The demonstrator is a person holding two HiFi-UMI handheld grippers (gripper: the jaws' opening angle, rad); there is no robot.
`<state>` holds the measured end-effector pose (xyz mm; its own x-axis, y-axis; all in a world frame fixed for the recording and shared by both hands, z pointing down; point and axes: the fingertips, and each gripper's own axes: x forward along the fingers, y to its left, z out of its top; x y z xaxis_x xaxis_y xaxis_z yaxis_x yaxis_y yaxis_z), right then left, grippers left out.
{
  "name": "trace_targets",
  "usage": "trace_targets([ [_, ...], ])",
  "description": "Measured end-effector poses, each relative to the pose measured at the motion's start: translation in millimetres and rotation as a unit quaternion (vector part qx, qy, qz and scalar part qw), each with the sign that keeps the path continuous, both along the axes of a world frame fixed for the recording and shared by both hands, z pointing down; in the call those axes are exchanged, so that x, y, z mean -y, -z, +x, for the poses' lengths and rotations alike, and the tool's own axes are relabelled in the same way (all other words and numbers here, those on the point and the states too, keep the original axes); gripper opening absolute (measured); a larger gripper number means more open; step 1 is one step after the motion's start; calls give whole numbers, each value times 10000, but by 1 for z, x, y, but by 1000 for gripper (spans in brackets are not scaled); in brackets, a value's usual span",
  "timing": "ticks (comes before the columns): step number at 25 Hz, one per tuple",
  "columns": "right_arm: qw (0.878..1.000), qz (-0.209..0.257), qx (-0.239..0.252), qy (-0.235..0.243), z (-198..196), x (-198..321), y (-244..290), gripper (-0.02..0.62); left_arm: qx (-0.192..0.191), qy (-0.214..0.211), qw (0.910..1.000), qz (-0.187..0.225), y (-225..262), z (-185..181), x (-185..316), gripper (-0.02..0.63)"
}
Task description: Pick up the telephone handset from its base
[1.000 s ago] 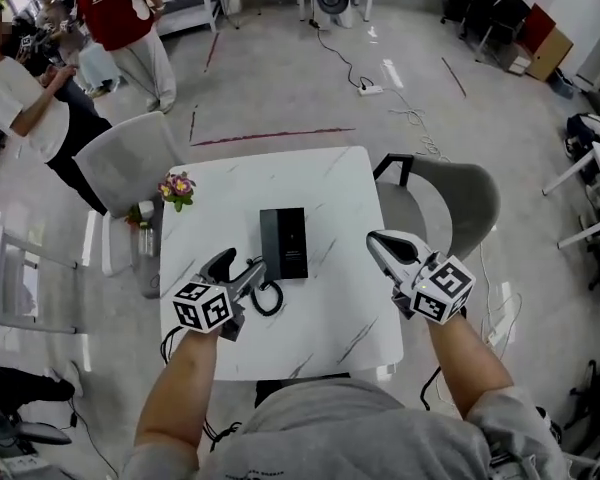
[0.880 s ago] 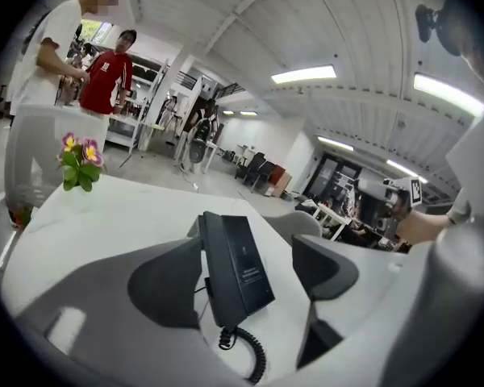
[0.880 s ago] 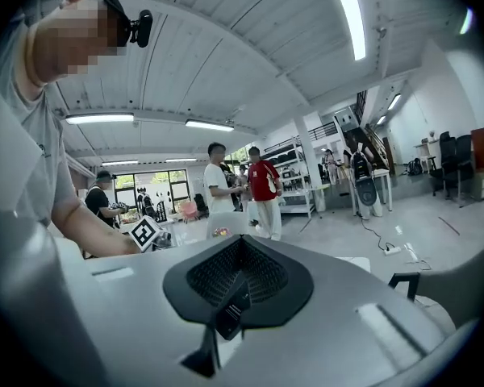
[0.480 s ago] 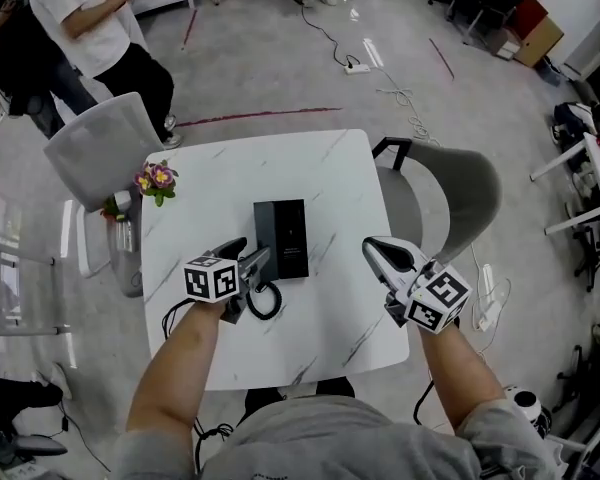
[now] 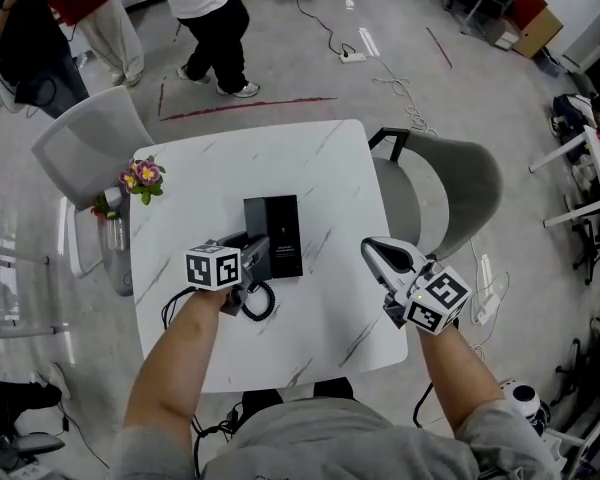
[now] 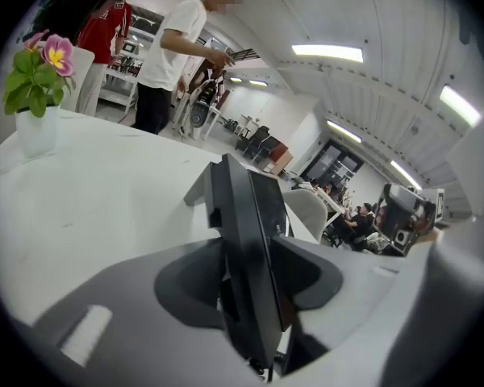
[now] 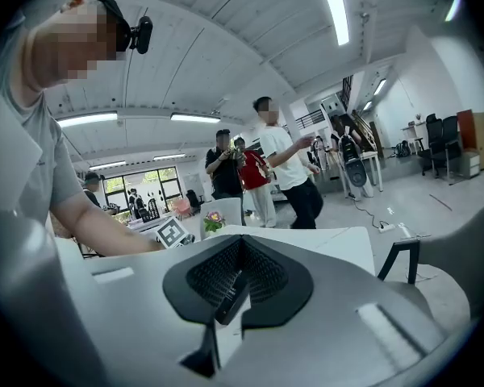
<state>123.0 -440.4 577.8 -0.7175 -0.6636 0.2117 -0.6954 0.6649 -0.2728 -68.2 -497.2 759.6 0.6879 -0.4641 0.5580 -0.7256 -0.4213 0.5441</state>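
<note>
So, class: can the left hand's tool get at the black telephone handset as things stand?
Probably yes: the black telephone handset stands between the closing jaws of the left tool; nothing blocks it.

The head view looks steeply down from above the person onto the whole white table (image 5: pixel 330 168) and the floor around it. The left gripper view sits low over the tabletop, very near the black telephone (image 6: pixel 246 232), and faces across toward the flower pot (image 6: pixel 34 123). The right gripper view looks almost level across the same table. All three views show that flower pot.
</note>
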Motion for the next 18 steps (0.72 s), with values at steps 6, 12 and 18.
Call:
trace_targets([
  [6,10000,-38,-9,-70,6,0,-1,-3,-110,75,9998,-116,-6,-3,1,183],
  [12,10000,0,-13,-94,7,-1,4,-3,-404,159,9989,-182,0,-4,-1,138],
  [18,9999,88,-17,-111,9,-5,13,-4,-228,213,9995,-106,4,-13,-6,138],
])
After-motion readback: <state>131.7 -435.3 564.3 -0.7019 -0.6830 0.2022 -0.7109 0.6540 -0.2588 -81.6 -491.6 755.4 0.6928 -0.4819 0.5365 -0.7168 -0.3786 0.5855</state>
